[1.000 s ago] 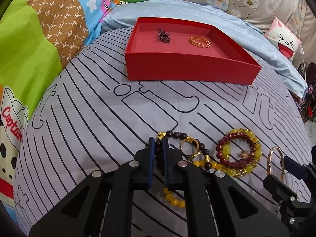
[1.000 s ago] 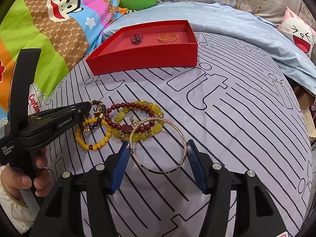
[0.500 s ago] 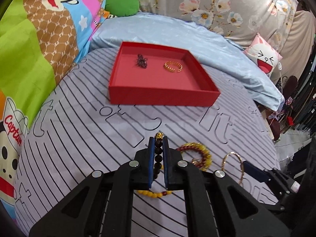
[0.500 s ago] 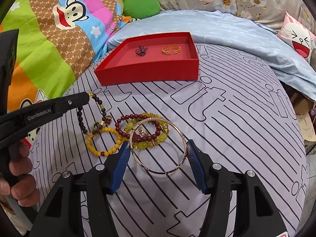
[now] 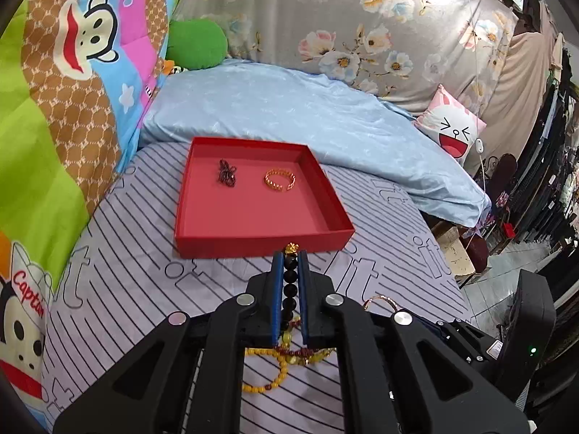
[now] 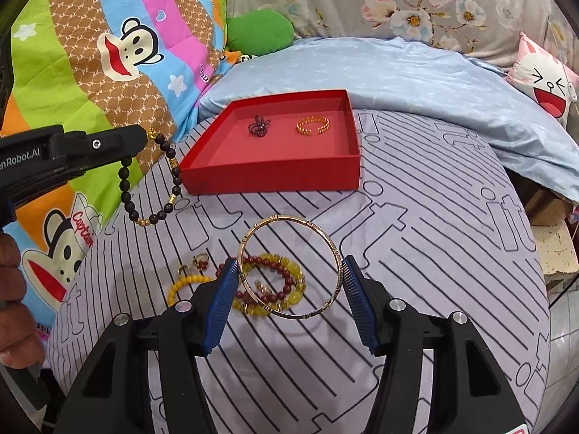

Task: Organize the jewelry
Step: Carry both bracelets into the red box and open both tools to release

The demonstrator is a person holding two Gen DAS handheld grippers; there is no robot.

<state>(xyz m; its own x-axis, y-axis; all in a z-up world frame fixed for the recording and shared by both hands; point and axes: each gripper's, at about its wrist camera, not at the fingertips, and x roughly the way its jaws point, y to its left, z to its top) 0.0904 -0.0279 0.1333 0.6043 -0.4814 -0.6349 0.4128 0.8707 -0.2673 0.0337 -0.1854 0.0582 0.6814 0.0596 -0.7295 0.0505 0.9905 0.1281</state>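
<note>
Left fingers (image 5: 289,285) clenching black bead bracelet (image 6: 152,184), dangling at 9 o'clock | right fingers (image 6: 289,289) gripping gold bangle (image 6: 289,267) | red tray (image 6: 271,177) at 12 o'clock holding two pieces | beaded bracelets (image 6: 275,285) lying unsorted on bed (image 6: 434,253)

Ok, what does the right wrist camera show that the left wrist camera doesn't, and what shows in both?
Only the right wrist view shows the right gripper clamping the gold bangle across its width, the black bead bracelet hanging as a whole loop from the left gripper, and a hand at the left edge.

Only the left wrist view shows the left gripper from behind, shut on that bracelet's beads, plus dark room clutter at the right edge.

Both show the red tray holding a dark trinket and a gold cuff, and yellow and red bead bracelets left on the striped bedsheet.
</note>
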